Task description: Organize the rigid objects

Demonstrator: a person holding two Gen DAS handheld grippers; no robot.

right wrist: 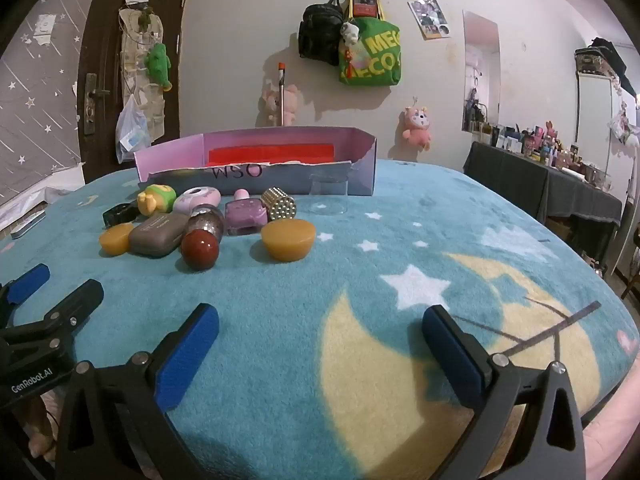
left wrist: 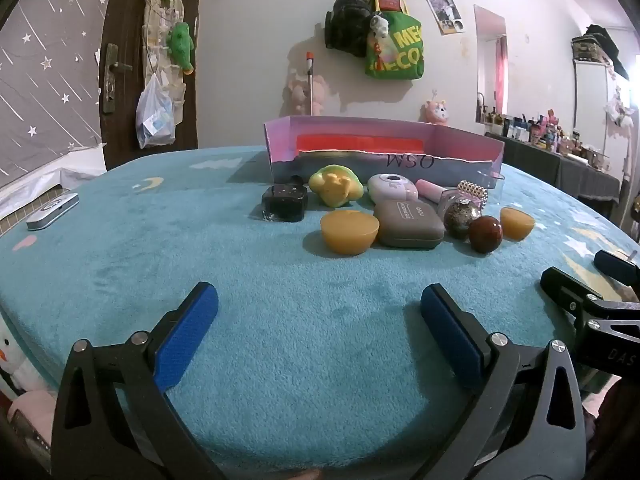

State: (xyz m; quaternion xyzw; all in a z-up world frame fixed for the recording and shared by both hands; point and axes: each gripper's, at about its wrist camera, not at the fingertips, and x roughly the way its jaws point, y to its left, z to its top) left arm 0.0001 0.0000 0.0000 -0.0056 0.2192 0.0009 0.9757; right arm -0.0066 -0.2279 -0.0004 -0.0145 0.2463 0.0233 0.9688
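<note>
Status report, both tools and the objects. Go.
Left tool open, empty. Right tool open, empty. Objects, red ball nearest, clustered before the cardboard box; none inside yet. Path clear.

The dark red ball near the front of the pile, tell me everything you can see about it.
The dark red ball is a smooth, glossy sphere, reddish brown with a faint highlight on top, looking like polished stone or hard plastic. It sits on the teal fleece blanket at the near edge of the cluster, in front of a speckled glittery bottle and beside a grey rounded case. Whether it touches them is unclear. Neither gripper is near it.
</note>
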